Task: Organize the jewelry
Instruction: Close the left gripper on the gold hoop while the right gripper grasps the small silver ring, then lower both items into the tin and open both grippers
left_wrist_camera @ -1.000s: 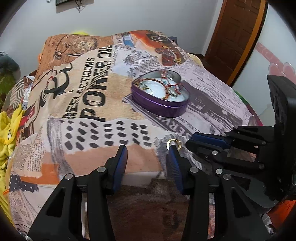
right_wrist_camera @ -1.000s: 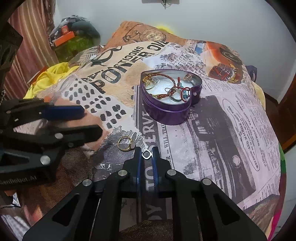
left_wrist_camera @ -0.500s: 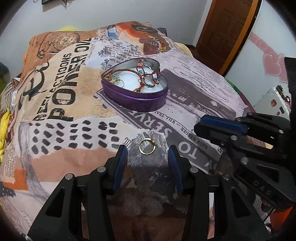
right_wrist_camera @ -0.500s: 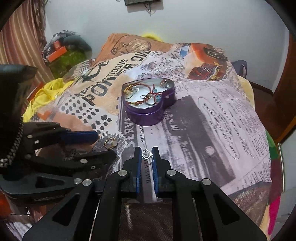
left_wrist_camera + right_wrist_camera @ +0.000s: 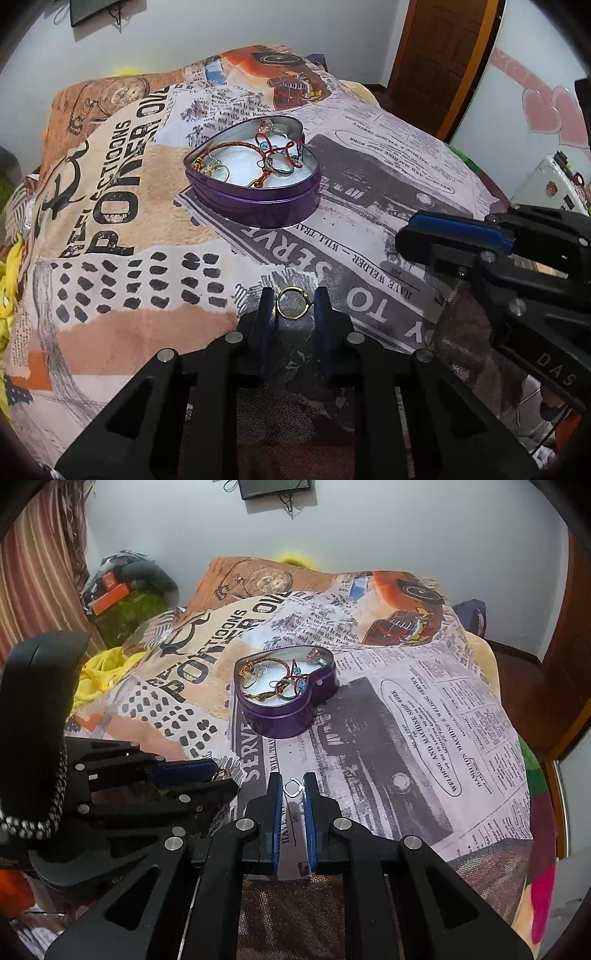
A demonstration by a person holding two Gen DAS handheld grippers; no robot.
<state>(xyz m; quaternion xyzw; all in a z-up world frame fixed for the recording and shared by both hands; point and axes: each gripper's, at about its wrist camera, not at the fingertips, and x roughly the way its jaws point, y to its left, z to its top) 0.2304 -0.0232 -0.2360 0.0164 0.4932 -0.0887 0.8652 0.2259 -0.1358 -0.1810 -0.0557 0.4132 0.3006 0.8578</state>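
A purple heart-shaped tin (image 5: 255, 199) sits on the printed bedspread, holding bracelets and rings; it also shows in the right wrist view (image 5: 286, 716). My left gripper (image 5: 293, 304) has its jaws closed in around a gold ring (image 5: 291, 303) lying on the cloth; the ring touches both pads. In the right wrist view the left gripper (image 5: 218, 777) shows at the left with the gold ring (image 5: 220, 774) between its tips. My right gripper (image 5: 293, 787) is shut on a small silver ring (image 5: 293, 787), held above the bedspread. The right gripper (image 5: 454, 240) shows at the right of the left wrist view.
The bedspread (image 5: 406, 709) covers a raised surface that drops off at the near and right edges. Yellow cloth (image 5: 99, 672) and clutter (image 5: 118, 602) lie at the left. A wooden door (image 5: 443, 55) stands behind.
My left gripper moved forward onto the gold ring and its jaws narrowed around it. My right gripper kept hold of the silver ring and drew back and up a little.
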